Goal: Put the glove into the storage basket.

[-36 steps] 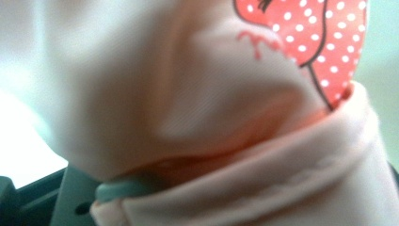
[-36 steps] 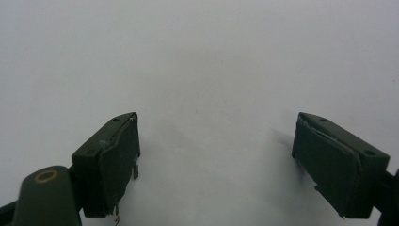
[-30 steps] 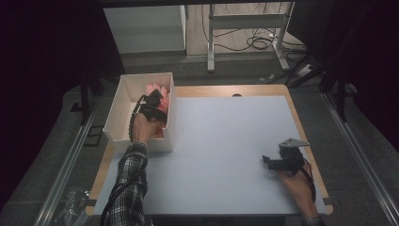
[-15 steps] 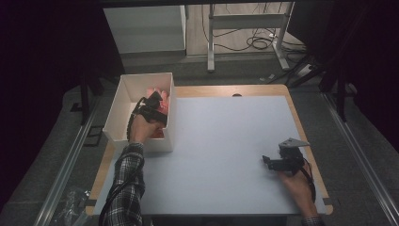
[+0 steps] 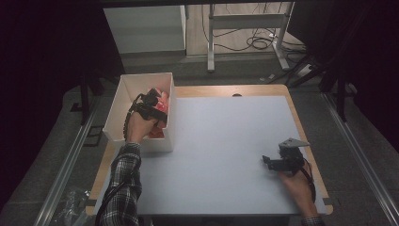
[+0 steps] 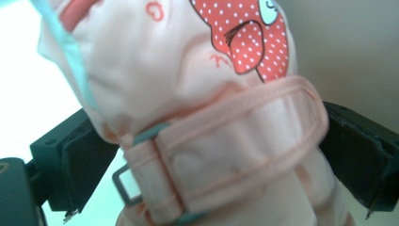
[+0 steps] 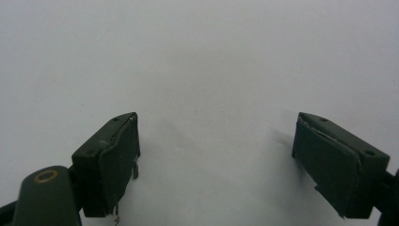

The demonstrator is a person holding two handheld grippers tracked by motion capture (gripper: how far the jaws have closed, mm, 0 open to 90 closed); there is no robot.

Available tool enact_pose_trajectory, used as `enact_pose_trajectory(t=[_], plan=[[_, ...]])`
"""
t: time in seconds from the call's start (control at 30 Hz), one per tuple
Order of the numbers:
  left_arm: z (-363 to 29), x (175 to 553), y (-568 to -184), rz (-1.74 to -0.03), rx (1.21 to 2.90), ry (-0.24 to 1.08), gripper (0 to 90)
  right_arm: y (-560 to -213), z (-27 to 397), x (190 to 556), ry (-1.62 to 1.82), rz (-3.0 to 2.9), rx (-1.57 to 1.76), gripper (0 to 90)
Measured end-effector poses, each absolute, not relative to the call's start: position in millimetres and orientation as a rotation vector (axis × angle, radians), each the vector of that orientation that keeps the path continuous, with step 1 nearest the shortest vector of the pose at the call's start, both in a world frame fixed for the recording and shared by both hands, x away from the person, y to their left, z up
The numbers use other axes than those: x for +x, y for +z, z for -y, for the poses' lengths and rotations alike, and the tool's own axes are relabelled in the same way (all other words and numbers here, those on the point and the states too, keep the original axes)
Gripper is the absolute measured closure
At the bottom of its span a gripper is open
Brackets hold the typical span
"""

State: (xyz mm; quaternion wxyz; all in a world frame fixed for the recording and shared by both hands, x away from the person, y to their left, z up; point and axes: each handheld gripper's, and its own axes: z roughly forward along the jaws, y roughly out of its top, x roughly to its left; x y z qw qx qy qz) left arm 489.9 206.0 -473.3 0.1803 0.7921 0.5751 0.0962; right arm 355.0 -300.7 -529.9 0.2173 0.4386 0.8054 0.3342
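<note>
Between the two black jaws of the left gripper (image 6: pixel 207 155) sits a pale pink padded fabric mitten (image 6: pixel 188 94), printed with a red white-dotted figure and small red hearts, edged in light blue, and crossed by a ribbed pink strap that runs through a grey-green buckle. The jaws stand one on each side of the strapped, narrower part, pressing into the cloth, so the gripper is closed on the mitten; that band is probably the firmest place to pinch on so soft a thing, since the puffy body above it would squash and slip. Seen from the high view, the mitten (image 5: pixel 160 101) lies inside a white open-topped rectangular box (image 5: pixel 117 110), just ahead of the left gripper (image 5: pixel 151 104), which reaches down over the near wall with the hand and a checked sleeve behind it. The box's side walls rise close around the gripper, which likely explains the approach from above. Whether the mitten is lifted off the box floor I cannot tell.

Well apart to the right, the right gripper (image 5: pixel 275 162) rests low over the pale grey table mat (image 5: pixel 226 141). Its own view shows its jaws spread wide with nothing but bare mat between them (image 7: pixel 216 160), a waiting posture, plausibly kept clear until the mitten comes out.
</note>
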Motion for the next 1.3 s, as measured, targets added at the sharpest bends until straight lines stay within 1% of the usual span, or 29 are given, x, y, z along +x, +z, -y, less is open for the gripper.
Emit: enact_pose_trajectory(t=[0.43,0.77,1.3], plan=[[-217.6,480.3,-459.6,-1.621,2.203,0.291,3.0,-529.9,300.7,355.0,0.926,-2.23,1.215,15.8],[-223.3,468.4,-450.6,-1.571,2.182,0.375,2.2,-529.9,300.7,354.9,0.925,-2.23,1.215,15.7],[-232.7,447.0,-436.2,-1.48,2.118,0.435,2.1,-529.9,300.4,354.7,0.925,-2.228,1.214,15.8]])
